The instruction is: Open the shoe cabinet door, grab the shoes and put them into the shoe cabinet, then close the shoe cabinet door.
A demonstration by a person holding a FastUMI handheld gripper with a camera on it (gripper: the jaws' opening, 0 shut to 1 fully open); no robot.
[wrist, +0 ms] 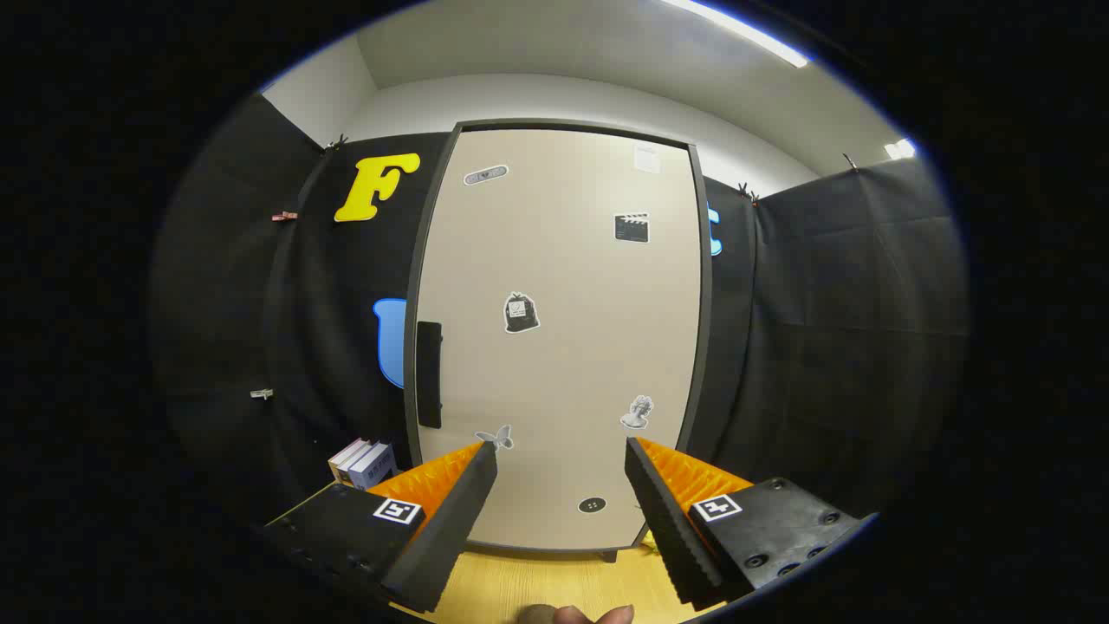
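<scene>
A tall beige shoe cabinet door (563, 347) with a dark frame stands shut straight ahead, beyond the fingers. Several small stickers dot its face. A dark vertical handle (429, 374) sits on its left edge at mid height, up and left of the left fingertip. My gripper (561, 452) is open, its two fingers spread wide with nothing between them, pointing at the lower part of the door. A fingertip of the person's hand (576, 614) shows below the fingers.
Black cloth walls (832, 347) close in on both sides of the cabinet. A few books (364, 464) stand at the cabinet's lower left, behind the left finger. A light wooden floor (554, 581) lies under the fingers.
</scene>
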